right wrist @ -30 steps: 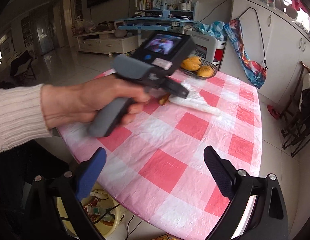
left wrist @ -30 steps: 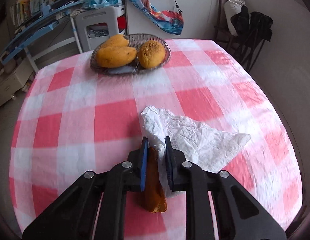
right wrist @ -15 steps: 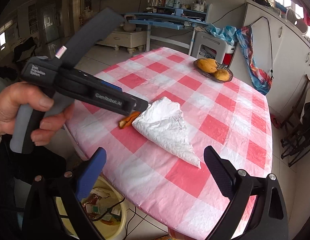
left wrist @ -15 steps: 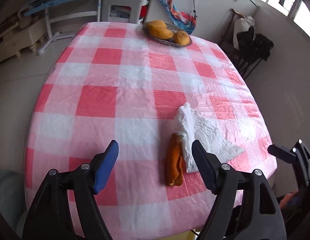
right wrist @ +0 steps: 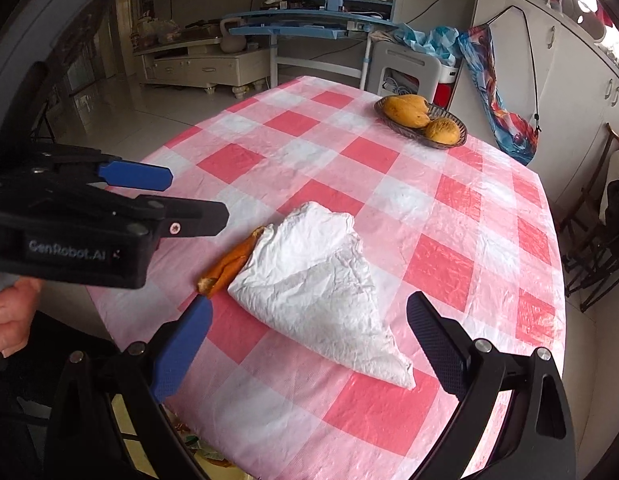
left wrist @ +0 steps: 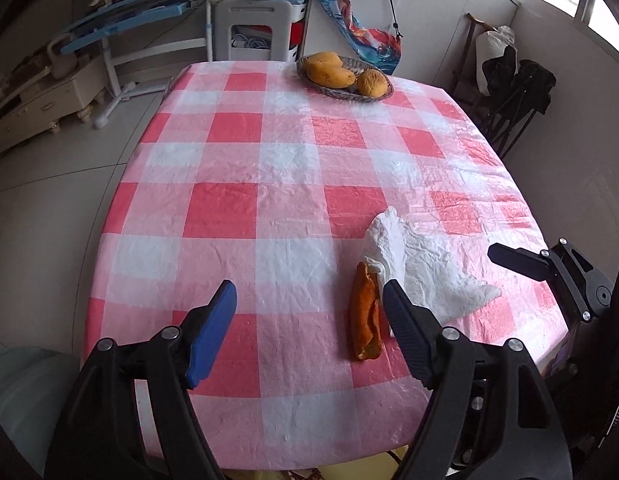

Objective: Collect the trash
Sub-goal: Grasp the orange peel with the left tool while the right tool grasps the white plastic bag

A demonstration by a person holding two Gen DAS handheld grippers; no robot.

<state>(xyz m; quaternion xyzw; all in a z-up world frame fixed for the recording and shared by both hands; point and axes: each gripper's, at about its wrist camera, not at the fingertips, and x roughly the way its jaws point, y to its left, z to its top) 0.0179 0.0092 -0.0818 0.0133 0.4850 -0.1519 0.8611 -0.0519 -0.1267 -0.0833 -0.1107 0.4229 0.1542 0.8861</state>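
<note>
An orange peel [left wrist: 365, 316] lies on the pink checked table [left wrist: 229, 208] near its front edge, against a crumpled white tissue [left wrist: 421, 272]. My left gripper [left wrist: 309, 292] hovers open just in front of them, empty, its right finger beside the peel. In the right wrist view the tissue [right wrist: 317, 280] and the peel [right wrist: 229, 264] lie ahead of my right gripper [right wrist: 311, 306]. Its jaws are wide and closing, with the tissue between the fingers in the picture and the pads clear of it. The left gripper [right wrist: 199, 197] shows there at the left, held by a hand [right wrist: 9, 312].
A wicker basket [left wrist: 373, 96] with mangoes [left wrist: 329, 74] stands at the table's far end. One finger [left wrist: 517, 260] of the right gripper reaches in from the right. Scraps in a bin [right wrist: 197, 444] show under the near table edge. Chairs and cabinets stand to the right.
My left gripper let go of the peel, opened wide and drew back from it. The right gripper sank and came closer to the tissue, with its jaws slightly narrower.
</note>
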